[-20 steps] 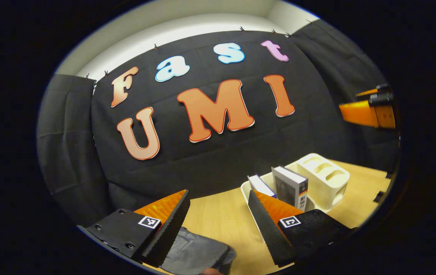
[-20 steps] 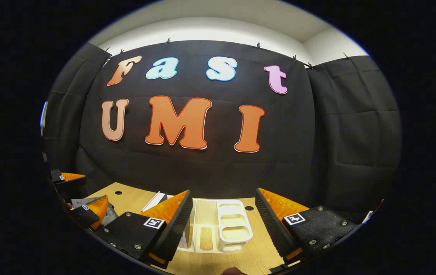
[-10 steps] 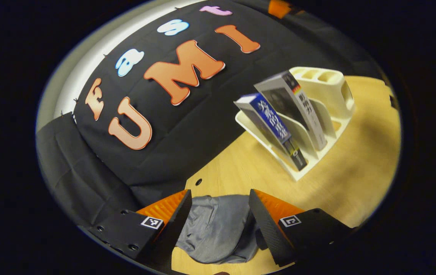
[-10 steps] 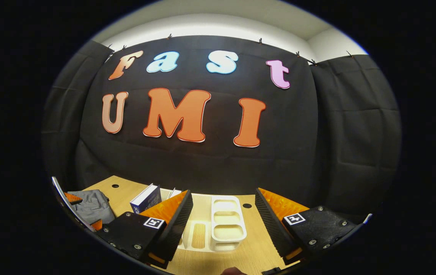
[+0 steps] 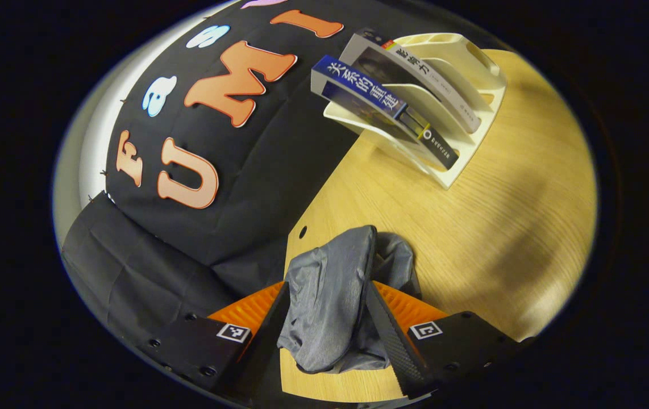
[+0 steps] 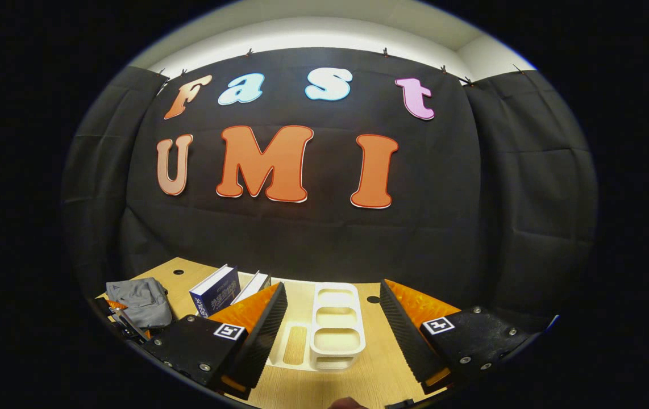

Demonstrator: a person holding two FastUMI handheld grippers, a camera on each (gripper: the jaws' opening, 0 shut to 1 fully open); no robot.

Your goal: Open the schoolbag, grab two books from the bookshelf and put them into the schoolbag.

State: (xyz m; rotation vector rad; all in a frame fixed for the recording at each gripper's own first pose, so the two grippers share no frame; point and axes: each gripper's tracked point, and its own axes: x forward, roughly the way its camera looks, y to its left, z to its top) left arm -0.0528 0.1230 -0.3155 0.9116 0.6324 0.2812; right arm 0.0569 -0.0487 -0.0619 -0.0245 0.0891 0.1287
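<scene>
While the opening step is in hand:
Left gripper [image 5: 324, 318]: fingers spread either side of the grey schoolbag [image 5: 330, 301] on the table [image 5: 500, 216]; grip not confirmed.
Right gripper [image 6: 333, 324]: fingers apart, empty, facing the bookshelf [image 6: 333, 329].
Books: blue book [image 5: 381, 105] and grey book [image 5: 415, 74] shelved.
Next: likely pinch fabric, lift the mouth open.

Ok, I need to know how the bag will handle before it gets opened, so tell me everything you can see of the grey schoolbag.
The grey schoolbag looks like thin, slightly shiny fabric, slumped and creased rather than standing stiff. It lies on the light wooden table, apart from the white plastic bookshelf. In the left gripper view, a raised fold sits between the fingers of the left gripper; whether they press it is unclear. No zip or strap can be made out. In the right gripper view it lies far left.
</scene>
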